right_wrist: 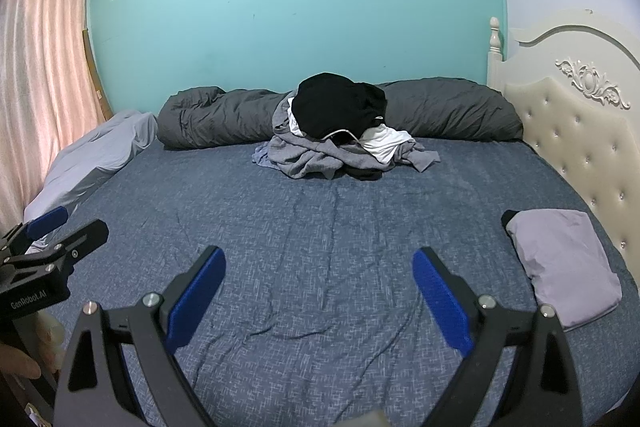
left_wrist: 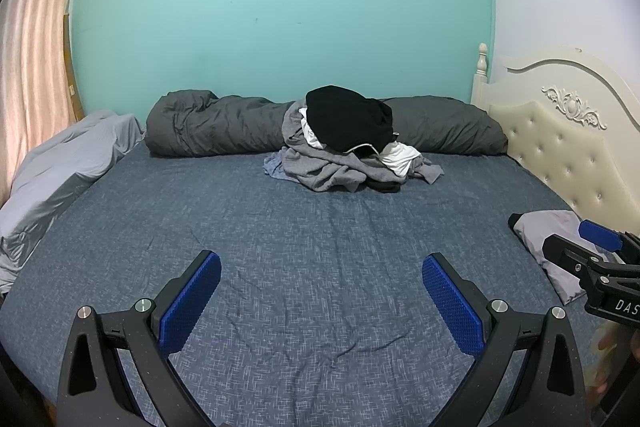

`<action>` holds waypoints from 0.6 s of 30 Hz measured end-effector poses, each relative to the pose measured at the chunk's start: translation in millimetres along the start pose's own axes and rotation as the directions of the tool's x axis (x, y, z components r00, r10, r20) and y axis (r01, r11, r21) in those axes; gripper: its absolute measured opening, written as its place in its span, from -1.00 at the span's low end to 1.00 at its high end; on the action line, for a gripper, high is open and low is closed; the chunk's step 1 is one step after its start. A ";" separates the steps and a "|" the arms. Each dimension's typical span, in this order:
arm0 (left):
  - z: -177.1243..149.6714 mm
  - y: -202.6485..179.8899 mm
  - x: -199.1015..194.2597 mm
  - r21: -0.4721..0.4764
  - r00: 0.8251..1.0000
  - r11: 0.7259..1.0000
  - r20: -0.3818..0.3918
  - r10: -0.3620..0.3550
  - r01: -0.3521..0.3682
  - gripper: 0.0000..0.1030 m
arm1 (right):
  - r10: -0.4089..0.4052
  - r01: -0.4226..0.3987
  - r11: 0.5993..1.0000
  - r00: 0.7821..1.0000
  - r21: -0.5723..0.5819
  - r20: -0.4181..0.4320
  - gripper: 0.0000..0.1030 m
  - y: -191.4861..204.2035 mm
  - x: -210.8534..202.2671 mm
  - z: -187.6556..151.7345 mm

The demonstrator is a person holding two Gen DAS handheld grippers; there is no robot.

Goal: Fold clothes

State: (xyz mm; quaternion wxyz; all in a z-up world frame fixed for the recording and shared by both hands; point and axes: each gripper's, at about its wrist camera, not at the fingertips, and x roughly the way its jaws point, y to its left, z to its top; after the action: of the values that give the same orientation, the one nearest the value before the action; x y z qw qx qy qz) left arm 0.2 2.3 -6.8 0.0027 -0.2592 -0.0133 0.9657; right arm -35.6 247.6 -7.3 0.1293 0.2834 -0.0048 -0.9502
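A pile of loose clothes (left_wrist: 348,151) lies at the far middle of the bed, with a black garment (left_wrist: 350,119) on top of grey and white ones; it also shows in the right wrist view (right_wrist: 340,143). A folded light grey garment (right_wrist: 564,263) lies at the right side near the headboard, also seen in the left wrist view (left_wrist: 548,231). My left gripper (left_wrist: 320,301) is open and empty above the blue sheet. My right gripper (right_wrist: 320,297) is open and empty, to the right of the left one and beside the folded garment.
A rolled dark grey duvet (left_wrist: 224,125) lies along the far edge against the teal wall. A cream padded headboard (right_wrist: 580,131) bounds the right side. A light grey sheet bundle (left_wrist: 60,167) and pink curtain (left_wrist: 36,59) are at the left. The blue sheet (left_wrist: 320,235) covers the bed.
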 end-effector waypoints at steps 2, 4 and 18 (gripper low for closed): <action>0.3 -0.3 -0.2 0.000 1.000 1.000 0.000 -0.001 0.001 0.99 | 0.002 -0.002 1.000 1.000 0.001 -0.001 0.85 -0.9 0.5 0.2; 1.8 0.2 -0.5 0.001 1.000 1.000 -0.001 -0.002 0.002 0.99 | 0.004 -0.004 1.000 1.000 0.001 -0.003 0.85 -1.3 1.0 0.6; 4.1 0.2 1.6 -0.002 1.000 1.000 -0.006 0.000 0.000 0.99 | 0.000 0.000 1.000 1.000 0.005 -0.004 0.85 -3.9 0.6 3.4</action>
State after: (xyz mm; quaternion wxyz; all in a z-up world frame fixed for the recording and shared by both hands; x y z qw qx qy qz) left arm -3.2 2.0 -4.0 0.0026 -0.2619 -0.0141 0.9650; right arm -38.9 251.0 -5.1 0.1286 0.2859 -0.0069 -0.9496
